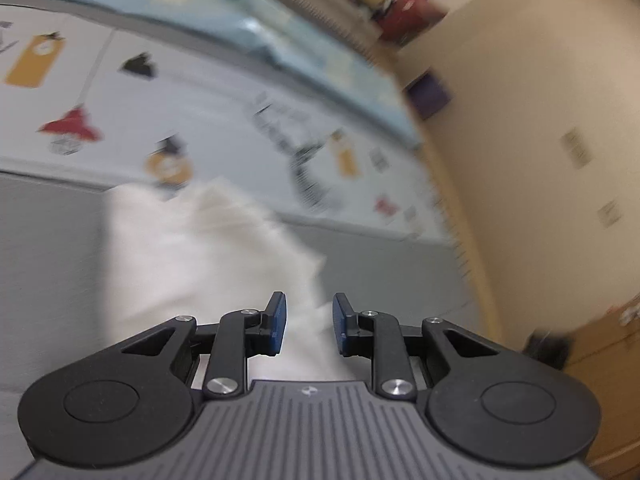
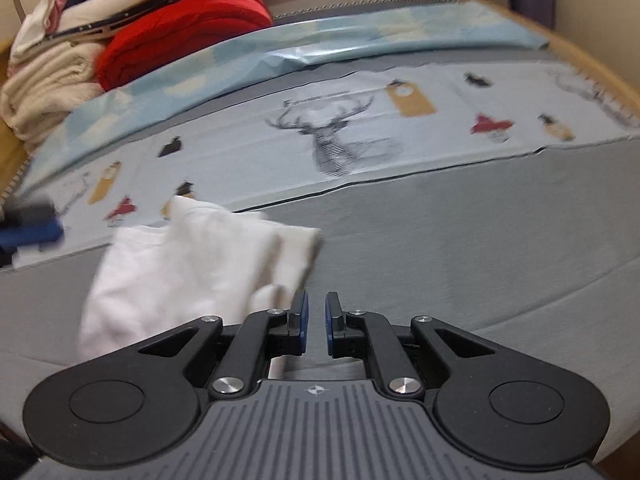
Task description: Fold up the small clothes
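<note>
Your left gripper (image 1: 306, 324) has its fingers spread with nothing between them, the white garment (image 1: 208, 264) lying just beyond on the grey bed sheet (image 1: 48, 248). Your right gripper (image 2: 316, 322) also holds nothing — fingers parted narrowly — beside the garment (image 2: 192, 264), which sits loosely folded near the printed deer cloth (image 2: 360, 136).

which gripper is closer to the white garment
Left. The left gripper is right over the white garment, cloth showing between its open fingers; the right gripper sits beside its right edge.
</note>
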A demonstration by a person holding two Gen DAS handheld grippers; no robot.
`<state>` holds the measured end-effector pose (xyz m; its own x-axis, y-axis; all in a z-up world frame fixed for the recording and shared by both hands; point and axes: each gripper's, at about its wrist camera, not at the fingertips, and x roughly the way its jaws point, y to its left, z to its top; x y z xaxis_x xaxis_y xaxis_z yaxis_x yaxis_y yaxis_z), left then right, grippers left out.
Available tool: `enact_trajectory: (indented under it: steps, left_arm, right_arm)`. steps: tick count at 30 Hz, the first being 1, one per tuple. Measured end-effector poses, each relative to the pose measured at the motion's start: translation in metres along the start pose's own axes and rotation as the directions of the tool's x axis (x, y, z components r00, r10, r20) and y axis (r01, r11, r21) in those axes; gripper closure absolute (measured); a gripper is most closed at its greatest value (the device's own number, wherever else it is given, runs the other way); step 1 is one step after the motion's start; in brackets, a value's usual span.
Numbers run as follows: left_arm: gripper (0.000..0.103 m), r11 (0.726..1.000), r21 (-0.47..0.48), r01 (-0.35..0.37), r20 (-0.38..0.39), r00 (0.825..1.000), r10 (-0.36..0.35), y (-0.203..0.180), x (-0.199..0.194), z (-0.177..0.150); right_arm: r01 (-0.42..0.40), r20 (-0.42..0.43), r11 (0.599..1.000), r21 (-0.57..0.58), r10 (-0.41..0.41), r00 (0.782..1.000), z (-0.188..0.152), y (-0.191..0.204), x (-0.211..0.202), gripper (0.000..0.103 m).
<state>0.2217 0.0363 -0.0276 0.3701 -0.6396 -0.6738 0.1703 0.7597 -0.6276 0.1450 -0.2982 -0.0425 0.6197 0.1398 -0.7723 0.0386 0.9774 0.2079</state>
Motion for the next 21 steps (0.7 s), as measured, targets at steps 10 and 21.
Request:
enact_trajectory:
  steps: [10, 21]
  left_arm:
    - [0.076, 0.974, 0.179, -0.142, -0.267, 0.945, 0.187, 0.037, 0.044, -0.046]
    - [0.037, 0.994, 0.006, -0.111, -0.136, 0.985, 0.111, 0.090, 0.027, -0.023]
  right_arm:
    - [-0.081, -0.283, 0.993, -0.080, 0.055, 0.957, -0.024, 0.048, 0.046, 0.078]
    - [-0.104, -0.162, 0.994, 0.031, 0.108, 0.981, -0.009, 0.028, 0.024, 0.072]
